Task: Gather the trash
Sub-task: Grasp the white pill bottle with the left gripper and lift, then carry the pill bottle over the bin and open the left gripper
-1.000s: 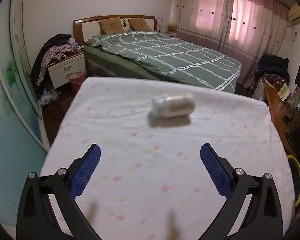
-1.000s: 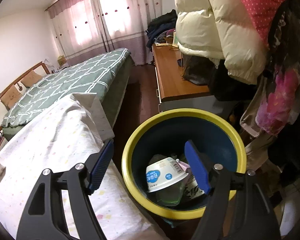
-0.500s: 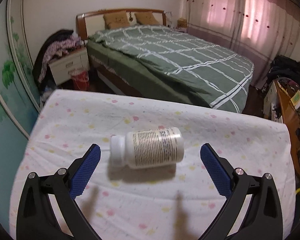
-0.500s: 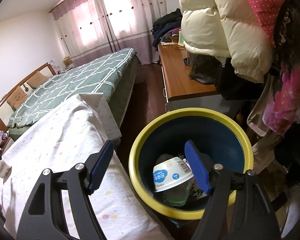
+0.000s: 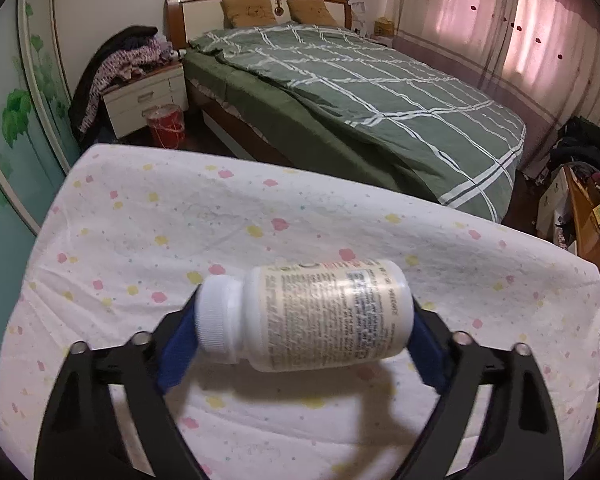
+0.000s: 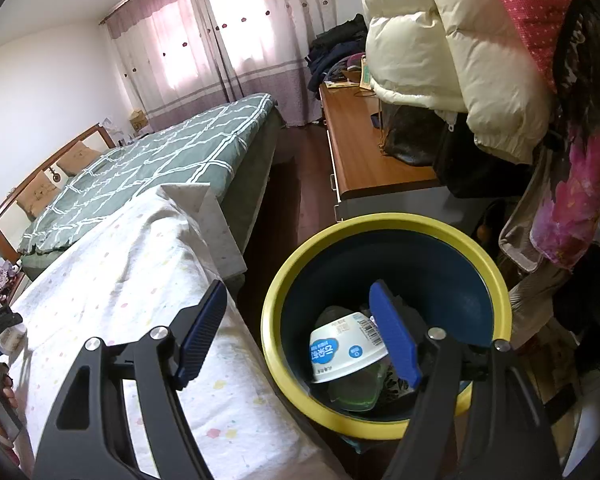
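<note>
The room is a bedroom: a large bed (image 5: 364, 92) with a green checked quilt and a wooden headboard fills the far side, pink curtains (image 6: 220, 48) cover the window, and a painted wardrobe door (image 5: 16, 128) runs along one wall. A white nightstand (image 5: 144, 96) heaped with clothes stands beside the bed, with a small red bin (image 5: 165, 125) on the floor by it. Nearer, a flat surface covered by a white sheet with pastel spots (image 5: 172, 232) takes up the foreground of the left wrist view. A wooden desk (image 6: 364, 152) lies beyond its end, under hanging jackets (image 6: 440, 48).

Beside the sheet's edge stands a blue trash bin with a yellow rim (image 6: 384, 224). It holds an overturned white cup with a blue label (image 6: 340, 350) and a greenish container beneath; the rest of the contents are dark and hard to make out.

The right gripper (image 6: 300, 332) hangs above the bin's edge, jaws apart, nothing between them; one finger covers part of the cup.

The left gripper (image 5: 304, 328) has its jaws closing around a white pill bottle (image 5: 312, 316) lying sideways on the sheet, cap toward one blue pad, base toward the other. The bottle hides both pad faces, so actual contact cannot be confirmed. Its label print is too blurred to read. At the right wrist view's left edge, the bottle, the left gripper and a hand are cut off.
</note>
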### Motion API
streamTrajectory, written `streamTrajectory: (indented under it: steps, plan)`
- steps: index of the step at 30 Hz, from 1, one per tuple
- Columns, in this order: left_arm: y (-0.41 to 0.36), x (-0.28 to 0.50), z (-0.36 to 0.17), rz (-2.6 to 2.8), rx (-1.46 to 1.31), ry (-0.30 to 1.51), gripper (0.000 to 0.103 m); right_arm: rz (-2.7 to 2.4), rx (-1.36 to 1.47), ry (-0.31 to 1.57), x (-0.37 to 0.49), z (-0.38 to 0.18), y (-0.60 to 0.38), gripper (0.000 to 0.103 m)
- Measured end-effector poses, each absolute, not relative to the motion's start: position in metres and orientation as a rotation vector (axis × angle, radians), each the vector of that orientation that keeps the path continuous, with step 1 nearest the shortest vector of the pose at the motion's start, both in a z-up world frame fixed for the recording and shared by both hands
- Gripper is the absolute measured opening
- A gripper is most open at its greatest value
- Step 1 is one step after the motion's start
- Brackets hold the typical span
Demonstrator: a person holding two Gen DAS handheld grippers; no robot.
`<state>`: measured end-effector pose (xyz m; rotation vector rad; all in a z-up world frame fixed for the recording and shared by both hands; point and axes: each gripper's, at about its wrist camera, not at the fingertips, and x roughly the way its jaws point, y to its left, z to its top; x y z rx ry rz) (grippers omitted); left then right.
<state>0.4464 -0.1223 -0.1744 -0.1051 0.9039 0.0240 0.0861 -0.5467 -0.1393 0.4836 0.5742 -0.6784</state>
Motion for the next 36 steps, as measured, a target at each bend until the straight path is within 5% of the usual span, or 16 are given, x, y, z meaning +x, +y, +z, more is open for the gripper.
streamTrajectory:
  steps: [21, 36]
  plan:
    - [-0.176, 0.357, -0.142, -0.197, -0.03, 0.845, 0.086, -0.616, 0.426, 0.585, 0.07, -0.133, -0.527, 0.07]
    - [-0.364, 0.227, -0.108, -0.614, 0.142, 0.832, 0.086, -0.619, 0.405, 0.57, -0.025, -0.117, -0.55, 0.07]
